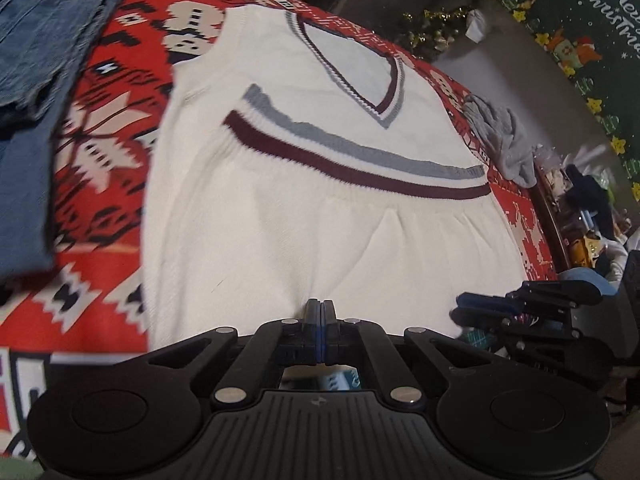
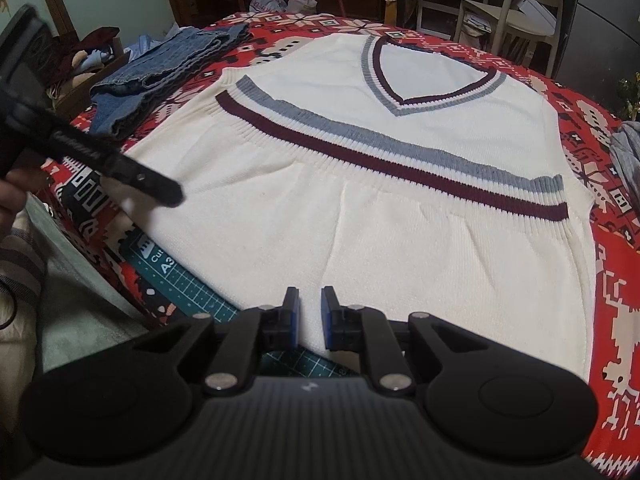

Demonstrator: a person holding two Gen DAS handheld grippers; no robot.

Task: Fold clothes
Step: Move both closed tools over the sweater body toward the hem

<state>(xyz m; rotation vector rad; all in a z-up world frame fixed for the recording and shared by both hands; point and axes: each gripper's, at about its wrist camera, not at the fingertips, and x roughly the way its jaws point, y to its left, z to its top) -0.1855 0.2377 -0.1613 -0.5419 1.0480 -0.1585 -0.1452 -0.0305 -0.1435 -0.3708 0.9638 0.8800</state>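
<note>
One white vest (image 2: 360, 208), one folded jeans (image 2: 160, 80), two grippers, one grey cloth (image 1: 500, 136).

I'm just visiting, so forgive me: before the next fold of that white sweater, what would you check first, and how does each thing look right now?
1. Sweater lies flat, already folded once with the striped hem up: ok.
2. Left gripper is shut at the near edge; holding fabric: cannot tell.
3. Right gripper stands slightly apart over the near edge; gripping: cannot tell.
4. Jeans lie clear of the sweater: ok.
5. Grey cloth stays off the sweater: ok.
</note>
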